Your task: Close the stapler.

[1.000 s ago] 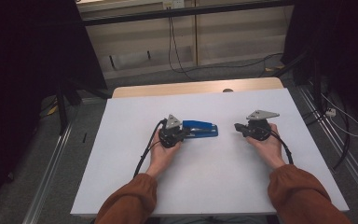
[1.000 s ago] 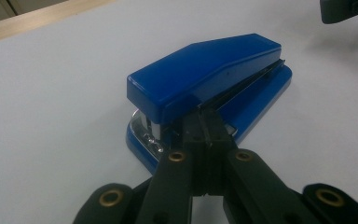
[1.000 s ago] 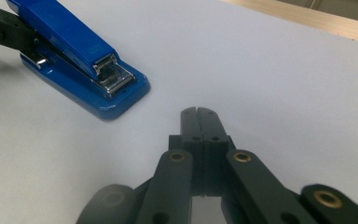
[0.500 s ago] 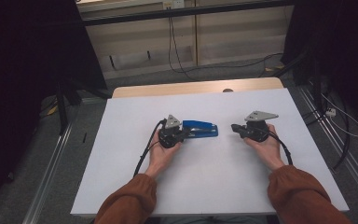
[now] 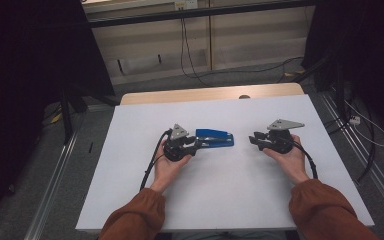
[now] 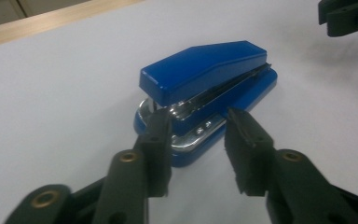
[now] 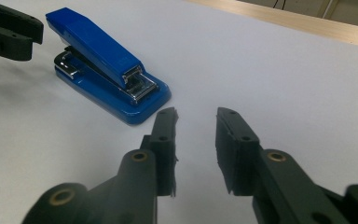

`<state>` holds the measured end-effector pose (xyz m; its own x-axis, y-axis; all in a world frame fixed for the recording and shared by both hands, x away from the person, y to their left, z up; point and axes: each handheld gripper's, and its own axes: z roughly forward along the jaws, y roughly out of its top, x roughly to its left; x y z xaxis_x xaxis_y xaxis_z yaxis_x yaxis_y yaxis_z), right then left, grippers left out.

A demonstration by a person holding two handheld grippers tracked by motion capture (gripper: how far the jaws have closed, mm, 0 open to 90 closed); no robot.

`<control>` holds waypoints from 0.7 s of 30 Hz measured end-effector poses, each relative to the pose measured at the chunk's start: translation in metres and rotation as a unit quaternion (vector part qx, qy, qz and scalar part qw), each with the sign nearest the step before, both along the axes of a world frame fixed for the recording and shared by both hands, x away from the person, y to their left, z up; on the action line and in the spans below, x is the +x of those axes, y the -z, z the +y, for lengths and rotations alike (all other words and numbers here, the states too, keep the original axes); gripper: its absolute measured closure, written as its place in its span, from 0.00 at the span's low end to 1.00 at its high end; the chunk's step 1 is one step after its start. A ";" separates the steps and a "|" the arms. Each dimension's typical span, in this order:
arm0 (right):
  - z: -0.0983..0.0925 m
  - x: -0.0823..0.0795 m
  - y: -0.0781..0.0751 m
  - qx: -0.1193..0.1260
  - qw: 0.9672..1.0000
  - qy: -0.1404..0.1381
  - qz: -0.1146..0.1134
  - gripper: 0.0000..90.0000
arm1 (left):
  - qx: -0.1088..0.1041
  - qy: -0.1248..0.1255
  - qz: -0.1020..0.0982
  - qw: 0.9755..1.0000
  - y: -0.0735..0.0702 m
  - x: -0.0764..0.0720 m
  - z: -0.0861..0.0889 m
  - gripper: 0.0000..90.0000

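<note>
The blue stapler (image 5: 215,138) lay flat near the centre of the white worktop (image 5: 130,200), its hinged rear end toward 9 o'clock and its mouth toward 3 o'clock in the high view. The left claw (image 5: 198,145) sat just at that rear end; its jaws had just been opening and stood partly apart, close beside the chrome hinge, gripping nothing. The right claw (image 5: 253,140) rested at 3 o'clock of the stapler, apart from its mouth, jaws likewise just opened to a narrow gap with nothing between them.
</note>
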<state>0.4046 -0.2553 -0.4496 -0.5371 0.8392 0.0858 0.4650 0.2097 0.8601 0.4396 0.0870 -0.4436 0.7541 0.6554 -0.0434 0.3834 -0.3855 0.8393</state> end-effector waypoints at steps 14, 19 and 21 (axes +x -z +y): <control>-0.001 0.000 0.002 0.026 0.999 0.019 0.011 0.19 | 0.011 -0.049 -0.004 0.999 0.001 0.004 0.004 0.13; 0.003 -0.003 0.000 0.025 0.999 0.028 0.003 0.07 | 0.000 -0.041 -0.011 0.999 -0.003 0.003 0.007 0.04; 0.004 -0.007 -0.002 0.022 0.999 0.025 -0.019 0.05 | 0.002 -0.048 -0.010 0.999 -0.004 0.002 0.008 0.04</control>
